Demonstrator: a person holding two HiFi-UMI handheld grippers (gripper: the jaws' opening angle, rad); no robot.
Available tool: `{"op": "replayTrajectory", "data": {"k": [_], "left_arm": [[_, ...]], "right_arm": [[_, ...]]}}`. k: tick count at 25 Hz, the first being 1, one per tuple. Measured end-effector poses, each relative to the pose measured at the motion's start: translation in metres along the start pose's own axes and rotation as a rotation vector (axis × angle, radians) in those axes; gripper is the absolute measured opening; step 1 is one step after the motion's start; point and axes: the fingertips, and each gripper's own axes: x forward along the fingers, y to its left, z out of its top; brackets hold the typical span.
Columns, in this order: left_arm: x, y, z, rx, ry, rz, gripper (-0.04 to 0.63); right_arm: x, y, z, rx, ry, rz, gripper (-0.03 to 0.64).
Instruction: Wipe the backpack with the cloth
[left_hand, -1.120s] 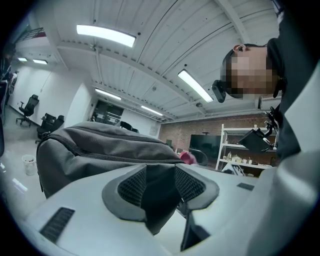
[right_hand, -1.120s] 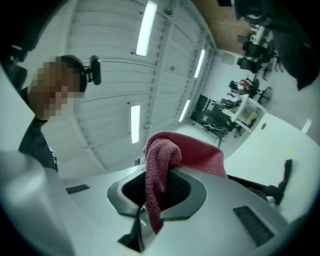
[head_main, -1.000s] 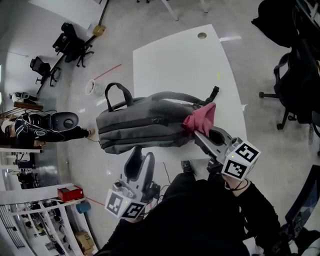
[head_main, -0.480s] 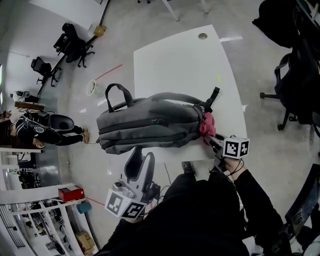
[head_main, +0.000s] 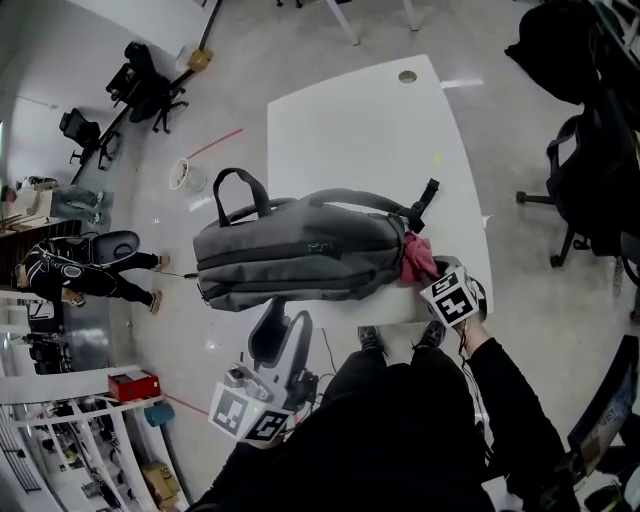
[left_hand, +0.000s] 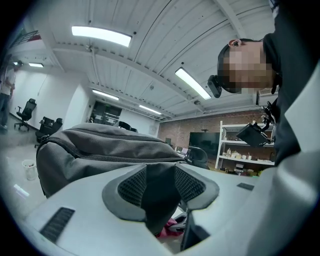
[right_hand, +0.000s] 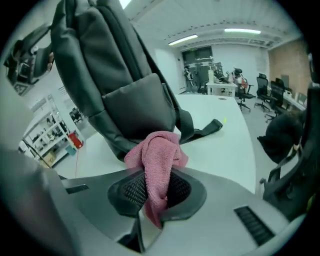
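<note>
My right gripper (right_hand: 154, 192) has its fingers (right_hand: 131, 190) clamped on a pink cloth (right_hand: 159, 155). The cloth bunches up just ahead of them, right up against the near end of the grey backpack (right_hand: 110, 75). The backpack lies on the white counter (right_hand: 225, 150) and fills the upper left of my view, with a dark strap (right_hand: 206, 128) trailing from it across the counter to the right, and office chairs (right_hand: 245, 97) far behind.

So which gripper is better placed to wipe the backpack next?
Right. The right gripper is shut on the pink cloth, which lies at the end of the backpack. The left gripper clamps the backpack's near edge and holds no cloth.
</note>
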Motion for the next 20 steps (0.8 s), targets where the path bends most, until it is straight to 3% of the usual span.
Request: {"op": "replayTrajectory", "data": {"k": [3,5,7,9,12,14,20], "left_arm": [[-0.001,-0.002,0.0,0.01,0.003,-0.005,0.186],[-0.003,-0.003,-0.002,0.016,0.01,-0.006,0.186],[-0.007,-0.001,-0.003,0.013,0.014,-0.003,0.186],[-0.013,0.002,-0.003,-0.003,0.014,0.006,0.186],[-0.021,0.006,-0.006,-0.023,0.019,0.016,0.186],[-0.024,0.004,-0.011,-0.023,0.035,0.004,0.186],[-0.03,-0.006,-0.048,-0.043,0.177,-0.086,0.186]], "right_arm": [[0.015,0.008,0.017,-0.114,0.021,0.007,0.057],[0.019,0.01,0.028,-0.122,0.003,0.013,0.057],[0.014,0.004,0.038,-0.027,-0.056,0.009,0.057],[0.001,-0.016,0.048,0.148,-0.159,-0.015,0.057],[-0.021,-0.056,0.052,0.327,-0.256,-0.1,0.057],[-0.024,-0.066,0.048,0.287,-0.234,-0.134,0.057],[0.026,-0.04,0.038,0.052,-0.023,-0.081,0.057]]}}
